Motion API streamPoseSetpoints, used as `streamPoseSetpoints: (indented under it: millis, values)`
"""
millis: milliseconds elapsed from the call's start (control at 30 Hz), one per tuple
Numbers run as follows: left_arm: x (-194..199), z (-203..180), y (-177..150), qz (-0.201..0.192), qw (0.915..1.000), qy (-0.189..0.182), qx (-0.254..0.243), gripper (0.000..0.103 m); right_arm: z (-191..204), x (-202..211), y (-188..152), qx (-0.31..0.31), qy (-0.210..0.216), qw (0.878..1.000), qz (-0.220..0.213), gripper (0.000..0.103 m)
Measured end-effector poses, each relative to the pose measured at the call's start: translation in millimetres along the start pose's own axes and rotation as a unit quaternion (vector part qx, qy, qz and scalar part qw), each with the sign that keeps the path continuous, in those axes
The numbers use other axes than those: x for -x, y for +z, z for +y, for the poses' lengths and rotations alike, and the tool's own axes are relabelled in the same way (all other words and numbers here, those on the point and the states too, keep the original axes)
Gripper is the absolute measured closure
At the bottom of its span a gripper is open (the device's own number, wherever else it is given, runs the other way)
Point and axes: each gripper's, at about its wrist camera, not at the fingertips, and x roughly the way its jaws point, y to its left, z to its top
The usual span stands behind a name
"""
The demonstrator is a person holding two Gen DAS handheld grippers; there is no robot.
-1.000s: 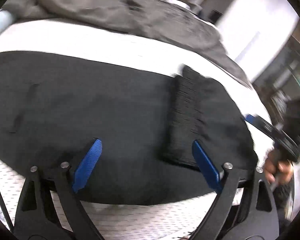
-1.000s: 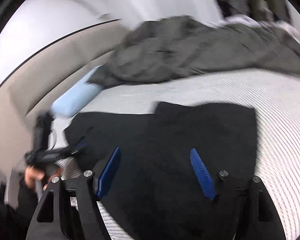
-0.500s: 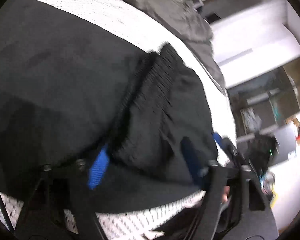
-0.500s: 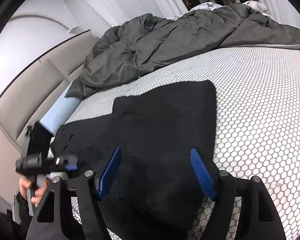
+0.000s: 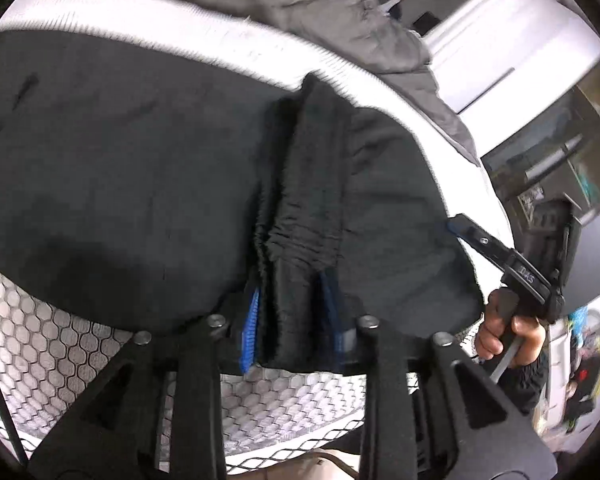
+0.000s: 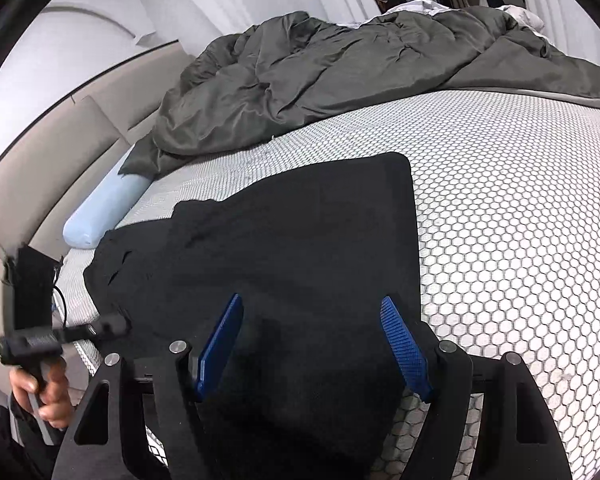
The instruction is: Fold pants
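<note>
Across the bed's honeycomb-patterned mattress lie the black pants, spread flat through the middle of both frames. At the lower centre of the left wrist view, the left hand-held gripper has its blue pads pinched onto a bunched ridge of the ribbed waistband, the fabric gathered up between them. At the right edge of that view, the person's right hand grips the handle of the other tool. In the right wrist view, the right hand-held gripper stands wide, its pads well apart above the dark cloth and gripping nothing. A rumpled grey duvet is heaped along the upper part of the frame, with a pale blue bolster at the left, near the beige headboard.
</note>
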Motion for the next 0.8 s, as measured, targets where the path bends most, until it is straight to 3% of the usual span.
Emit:
streamPoseSetpoints:
  millis: [33, 67, 100, 167, 333, 433, 467, 500, 567, 667, 800]
  values:
    - [4.4, 2.8, 1.4, 0.002, 1.0000, -0.003, 0.003, 0.074, 1.8, -1.5, 0.6, 0.004, 0.000, 1.000, 0.003, 0.029]
    - [9.9, -0.7, 5.7, -0.003, 1.0000, 0.005, -0.005, 0.060, 1.1, -1.0, 0.8, 0.005, 0.001, 1.000, 0.004, 0.029]
    - [16.7, -4.7, 9.2, -0.015, 0.9997, 0.013, -0.015, 0.034, 0.6, -0.6, 1.6, 0.003, 0.002, 1.000, 0.004, 0.029]
    - [24.7, -14.5, 21.7, -0.042, 0.9984, -0.002, -0.038, 0.015, -1.4, 1.3, 2.7, -0.001, 0.007, 1.000, 0.003, 0.029]
    - [-12.0, -28.8, 83.0, -0.013, 0.9988, 0.003, -0.048, 0.015, -8.7, 3.3, 3.3, -0.009, 0.008, 1.000, 0.003, 0.029]
    - [-50.7, -36.4, 115.0, 0.007, 0.9988, -0.002, -0.049, 0.026, -11.6, 2.2, 4.6, -0.015, 0.011, 1.000, 0.003, 0.029]
    - [-66.9, -38.6, 122.7, 0.023, 0.9985, -0.009, -0.049, 0.040, -12.7, 1.9, 5.0, -0.017, 0.011, 1.000, 0.002, 0.029]
    - [-79.2, -38.1, 126.4, 0.038, 0.9982, -0.015, -0.045, 0.064, -14.0, 1.5, 5.2, -0.019, 0.012, 1.000, 0.002, 0.029]
    - [-91.3, -36.1, 127.8, 0.041, 0.9982, -0.014, -0.041, 0.068, -16.8, 1.1, 4.9, -0.025, 0.009, 1.000, 0.002, 0.029]
    - [-85.4, -31.4, 129.9, 0.025, 0.9991, -0.028, -0.021, 0.086, -20.9, 5.2, 5.2, -0.034, 0.007, 0.999, -0.005, 0.029]
    - [-56.1, -30.9, 138.1, -0.019, 0.9989, -0.037, -0.020, 0.088, -19.5, 13.1, 4.5, -0.032, 0.013, 0.999, -0.011, 0.029]
